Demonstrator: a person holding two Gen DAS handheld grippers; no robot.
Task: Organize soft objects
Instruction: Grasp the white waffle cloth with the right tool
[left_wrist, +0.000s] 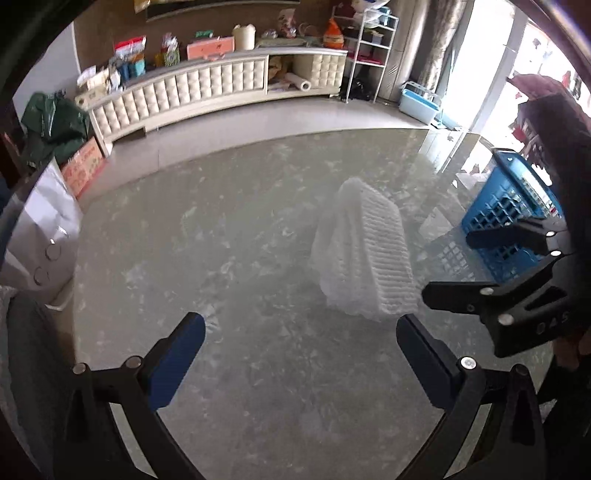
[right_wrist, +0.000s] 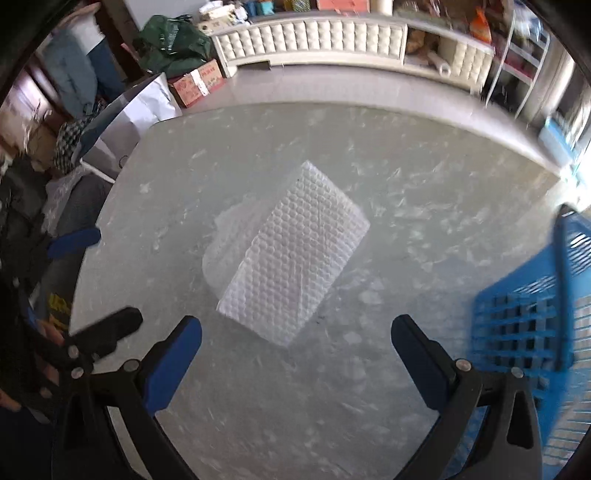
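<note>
Left gripper (left_wrist: 301, 354): fingers spread wide, nothing between them, held above the bench (left_wrist: 221, 258). Its blue pads (left_wrist: 173, 365) point toward 12 o'clock in the left wrist view.

Right gripper (right_wrist: 295, 356): fingers likewise spread wide and holding nothing, above the same bench. In the left wrist view the right gripper enters at 3 o'clock, its black fingers pointing toward 9 o'clock.

Task object: a white bubble-wrap bundle (right_wrist: 291, 251), folded into a block, lies flat on the bench. From the right gripper it sits at 12 o'clock, just beyond the fingertips and not touching them. From the left gripper it sits at 1 o'clock (left_wrist: 364, 254), with its near corner close to the right-hand fingertip of that gripper; contact cannot be confirmed. A looser, translucent portion of the wrap bulges from the bundle's left side.

Blue plastic basket (right_wrist: 532, 332): lattice-walled, standing on the bench at 3 o'clock from the right gripper, apart from the bundle.

Beyond the bench edge, at 12 o'clock: the tiled floor (left_wrist: 258, 122), then a long cream tufted cabinet (left_wrist: 207, 88) with assorted goods on top.
</note>
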